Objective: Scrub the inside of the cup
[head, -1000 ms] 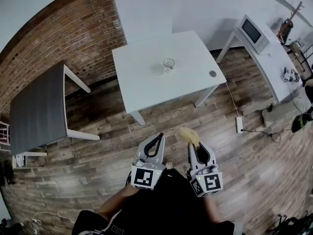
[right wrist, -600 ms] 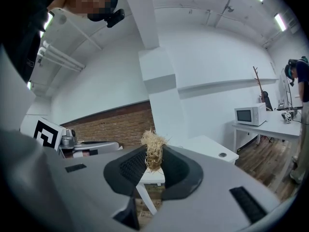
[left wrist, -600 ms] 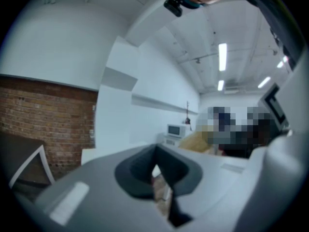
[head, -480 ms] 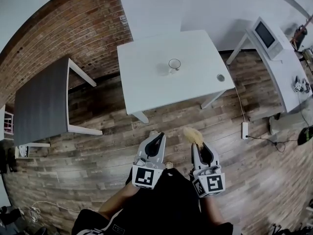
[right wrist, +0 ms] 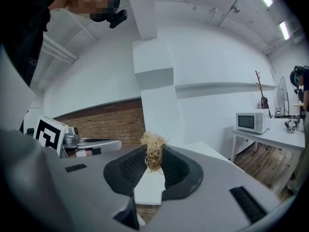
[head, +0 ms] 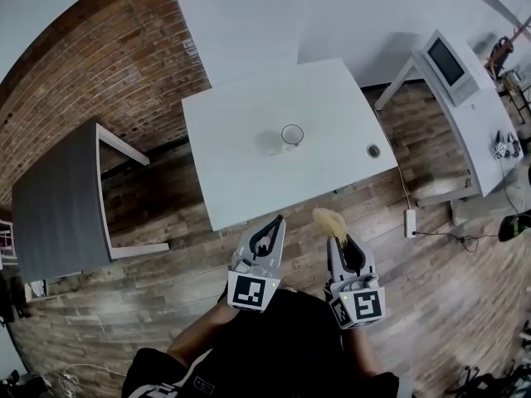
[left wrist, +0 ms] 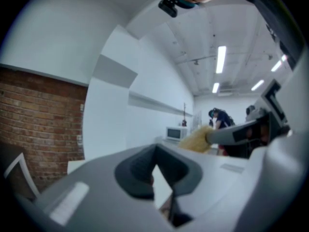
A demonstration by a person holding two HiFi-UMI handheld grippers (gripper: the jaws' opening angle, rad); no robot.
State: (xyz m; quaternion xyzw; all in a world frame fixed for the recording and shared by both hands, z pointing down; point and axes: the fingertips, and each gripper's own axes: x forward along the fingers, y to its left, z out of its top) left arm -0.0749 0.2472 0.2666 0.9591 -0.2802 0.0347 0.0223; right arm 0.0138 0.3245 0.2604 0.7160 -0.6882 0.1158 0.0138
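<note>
Cup (head: 291, 134) of clear glass stands upright near the middle of the white table (head: 241, 181), far ahead of us and well apart from both grippers. Its mouth faces up; we cannot tell whether anything is inside it. A small round object (head: 373, 150) lies near the table's right corner.

We hold both grippers over the wooden floor (head: 166, 280), near the table's near edge and pointing toward it. Our left gripper (head: 276, 221) has its jaws closed together with nothing between them. Our right gripper (head: 339, 240) is clamped on a straw-coloured fibre scrubber (head: 329, 220), whose tuft sticks out past the jaw tips; in the right gripper view the fibres are pinched between the ribbed pads (right wrist: 130, 164). The two grippers sit side by side, apart from each other.

To the left stands a dark grey table (head: 58, 197) against the brick wall (head: 108, 65). To the far right a microwave (head: 448, 63) sits on a white bench, and a power strip (head: 410, 222) lies on the floor.
</note>
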